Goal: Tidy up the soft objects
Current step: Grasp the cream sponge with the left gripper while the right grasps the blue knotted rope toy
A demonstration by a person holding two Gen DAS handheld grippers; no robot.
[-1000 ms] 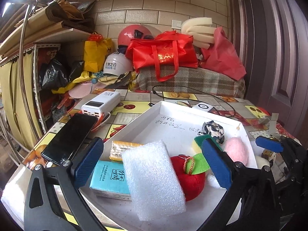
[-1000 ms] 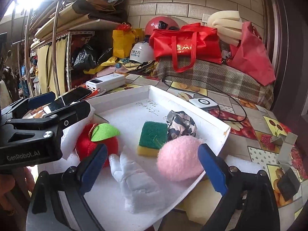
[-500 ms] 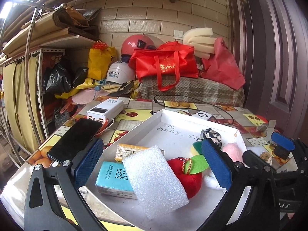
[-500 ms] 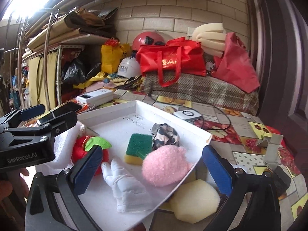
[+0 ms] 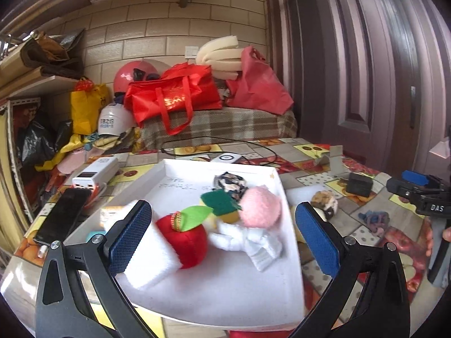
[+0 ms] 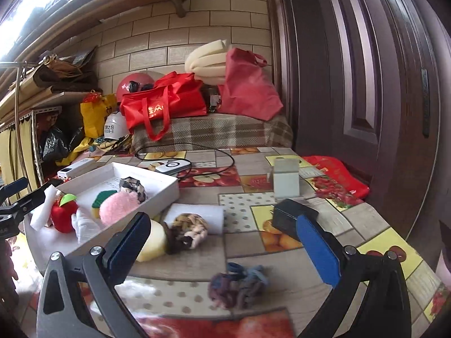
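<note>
The right gripper (image 6: 222,250), jaws spread, is hovering directly above a tangled hair tie (image 6: 239,283); a braided knot (image 6: 187,229) is lying beyond. The left gripper (image 5: 222,236), spread, is framing the white tray (image 5: 231,293) of soft toys.

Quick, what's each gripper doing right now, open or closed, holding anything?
Left gripper: open, holding nothing, above the white tray.
Right gripper: open, holding nothing, above the table near the bundle of hair ties.

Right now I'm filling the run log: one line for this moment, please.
left gripper: open, over white tray | right gripper: open, above blue-purple yarn bundle on table | braided knot: outside tray
</note>
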